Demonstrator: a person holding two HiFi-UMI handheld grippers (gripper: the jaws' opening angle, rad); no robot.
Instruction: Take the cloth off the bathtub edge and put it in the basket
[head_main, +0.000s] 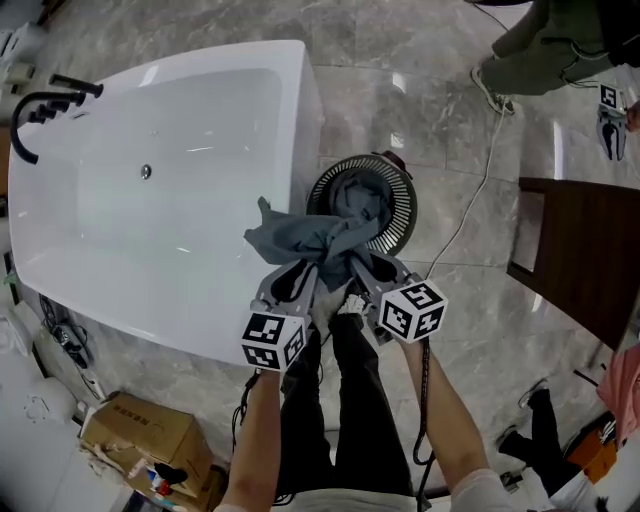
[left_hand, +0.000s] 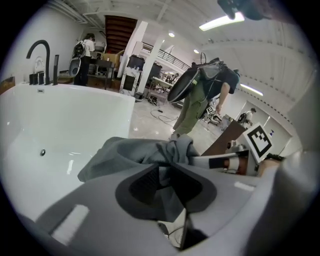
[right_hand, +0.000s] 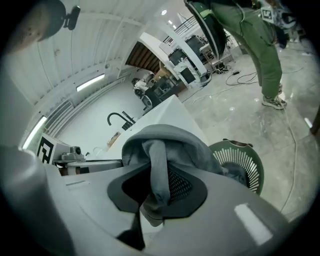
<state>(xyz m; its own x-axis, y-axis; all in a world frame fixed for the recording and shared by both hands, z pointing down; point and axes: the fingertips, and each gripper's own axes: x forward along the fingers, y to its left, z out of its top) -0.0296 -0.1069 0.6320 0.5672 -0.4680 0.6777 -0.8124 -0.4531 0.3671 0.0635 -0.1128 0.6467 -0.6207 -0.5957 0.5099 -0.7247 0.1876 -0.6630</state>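
Observation:
A grey cloth (head_main: 305, 237) hangs bunched between both grippers, above the gap between the white bathtub (head_main: 150, 190) and the green basket (head_main: 362, 203). My left gripper (head_main: 303, 277) is shut on the cloth (left_hand: 150, 157), a fold caught between its dark pads. My right gripper (head_main: 362, 272) is shut on another fold of the cloth (right_hand: 159, 170), which drapes over its jaws. One end of the cloth lies in the basket (right_hand: 240, 162). The two grippers sit side by side, nearly touching.
A black faucet (head_main: 40, 110) stands at the tub's far left end. A dark wooden panel (head_main: 585, 255) is on the right. A cardboard box (head_main: 140, 435) sits on the marble floor near my feet. Another person (head_main: 560, 45) stands at the upper right, a cable (head_main: 480, 190) trailing from there.

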